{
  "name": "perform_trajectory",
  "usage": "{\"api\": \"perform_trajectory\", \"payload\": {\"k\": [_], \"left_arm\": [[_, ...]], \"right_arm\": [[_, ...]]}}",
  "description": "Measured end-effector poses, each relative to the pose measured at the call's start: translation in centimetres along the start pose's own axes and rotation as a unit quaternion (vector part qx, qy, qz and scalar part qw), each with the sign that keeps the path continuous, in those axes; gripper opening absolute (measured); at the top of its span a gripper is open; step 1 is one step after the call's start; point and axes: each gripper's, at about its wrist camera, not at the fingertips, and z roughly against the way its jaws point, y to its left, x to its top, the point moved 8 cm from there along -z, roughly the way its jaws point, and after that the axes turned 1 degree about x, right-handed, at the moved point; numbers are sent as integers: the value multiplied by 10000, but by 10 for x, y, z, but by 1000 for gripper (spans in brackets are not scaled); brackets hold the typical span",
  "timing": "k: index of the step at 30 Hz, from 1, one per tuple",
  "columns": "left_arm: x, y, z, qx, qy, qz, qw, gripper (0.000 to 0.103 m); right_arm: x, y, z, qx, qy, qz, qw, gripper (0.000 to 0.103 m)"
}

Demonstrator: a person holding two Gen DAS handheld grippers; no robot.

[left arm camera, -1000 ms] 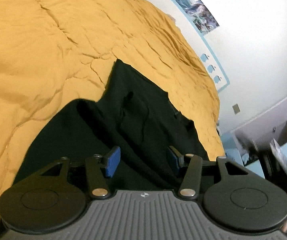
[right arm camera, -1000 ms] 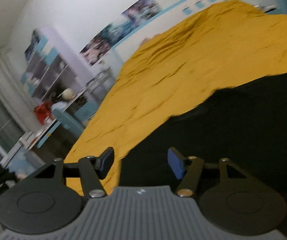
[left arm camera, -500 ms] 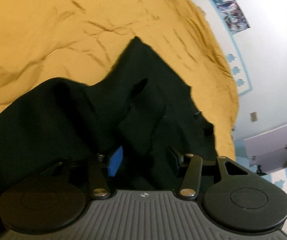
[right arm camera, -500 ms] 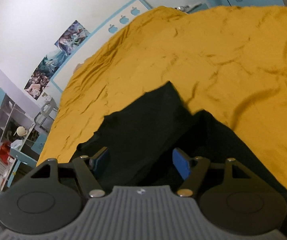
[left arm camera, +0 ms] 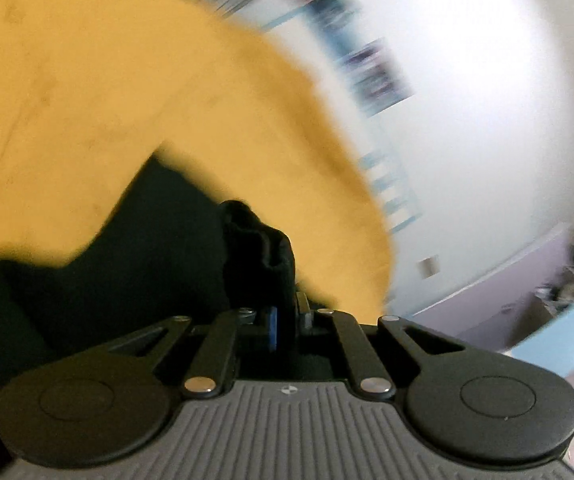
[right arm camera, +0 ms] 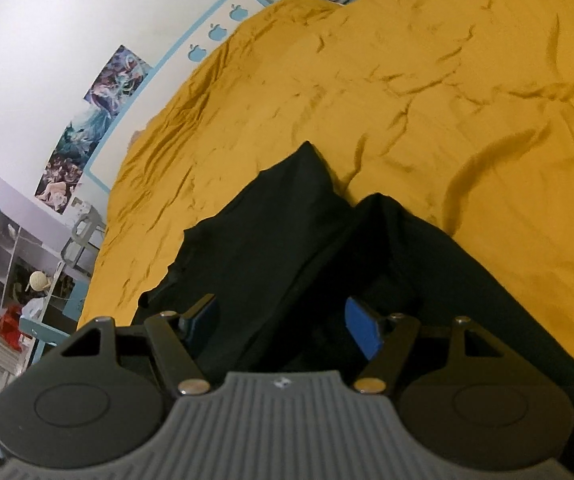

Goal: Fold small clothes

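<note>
A black garment [right arm camera: 287,232] lies rumpled on a mustard-yellow bedspread [right arm camera: 407,100]. In the left wrist view my left gripper [left arm camera: 283,322] is shut on a bunched fold of the black garment [left arm camera: 259,248], which sticks up between the blue pads; the view is motion-blurred. In the right wrist view my right gripper [right arm camera: 283,316] is open, its blue pads [right arm camera: 361,326] spread just above the black cloth, with a raised ridge of fabric running between them. Nothing is held in it.
The yellow bedspread [left arm camera: 87,100] fills most of both views. A white wall with posters [right arm camera: 99,116] and a blue-bordered panel stands behind the bed. Shelves and a blue chair [right arm camera: 27,304] stand to the left of the bed in the right wrist view.
My left gripper has closed on a fold of the black garment and is swinging fast, blurring its view. My right gripper stays open and has come slightly closer to the cloth.
</note>
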Motion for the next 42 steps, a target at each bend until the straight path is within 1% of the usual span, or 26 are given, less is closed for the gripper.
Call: {"api": "perform_trajectory", "payload": {"k": [1,3,4,5,9,11,14,16,17,18,19,21,22,25,26,27,29,31,32,34,35,37,38,40,41,42], "left_arm": [[3,-6,11,-15,-112,-163,9998,7],[-1,1,19,141,-3,-222,9997,7],[-4,11,19,266,79,-162,9995,7],[-10,26,18,502,192,-101,9985,7],[-34,79,10,1109,604,421,9911,7],[-40,90,10,1115,643,529,9903,7],[-38,86,9,1090,663,513,9905,7],[-35,85,6,1100,688,477,9904,7],[-35,85,6,1095,706,472,9904,7],[-33,86,6,1074,703,485,9905,7],[-32,81,6,1038,687,508,9909,8],[-29,72,8,909,583,456,9931,8],[-30,70,9,985,564,369,9929,8],[-40,79,3,1352,878,356,9863,8],[-40,80,4,1331,888,376,9864,8],[-39,79,6,1333,902,358,9863,9],[-36,72,13,1482,952,192,9842,14],[-32,64,28,1701,899,-57,9813,16],[-28,60,37,1765,809,-184,9808,15],[-19,48,52,1786,554,-368,9817,15],[-14,41,56,1718,400,-454,9833,15],[-9,23,48,1361,357,-598,9882,17],[-9,16,40,1216,408,-658,9895,18],[-13,4,18,970,573,-752,9908,19],[-16,2,4,893,697,-806,9903,21],[-21,4,-7,906,806,-820,9892,21]], "right_arm": [[1,0,0,19,13,-27,10000,67],[2,2,0,59,-26,-23,10000,67],[3,2,-1,63,-57,-14,10000,67],[4,3,-2,67,-99,-38,9999,67],[9,0,-6,199,-121,-550,9982,67],[11,-1,-11,157,-128,-661,9976,67],[15,-8,-24,-55,-85,-783,9969,67],[18,-15,-32,-117,-109,-930,9955,63],[20,-18,-37,-131,-145,-1009,9947,56],[25,-25,-42,-254,-167,-1147,9929,23],[25,-25,-42,-254,-167,-1147,9929,1],[29,-30,-38,-199,-220,-1384,9899,1],[31,-30,-32,-181,-323,-1457,9886,0],[25,-44,-33,-619,-286,-1483,9866,1],[23,-49,-38,-763,-214,-1382,9872,1],[22,-52,-39,-754,-205,-1365,9876,2],[23,-49,-33,-720,-204,-1342,9881,17],[27,-44,-18,-798,-312,-1272,9882,32],[30,-39,-8,-829,-408,-1168,9888,34],[37,-26,7,-696,-619,-867,9919,37],[40,-16,14,-582,-742,-597,9937,38],[42,4,17,-393,-839,-162,9956,44],[40,19,14,-167,-785,135,9967,44],[32,40,3,93,-575,451,9973,44],[25,49,-6,218,-395,596,9972,44],[17,54,-16,213,-261,727,9968,44]]}}
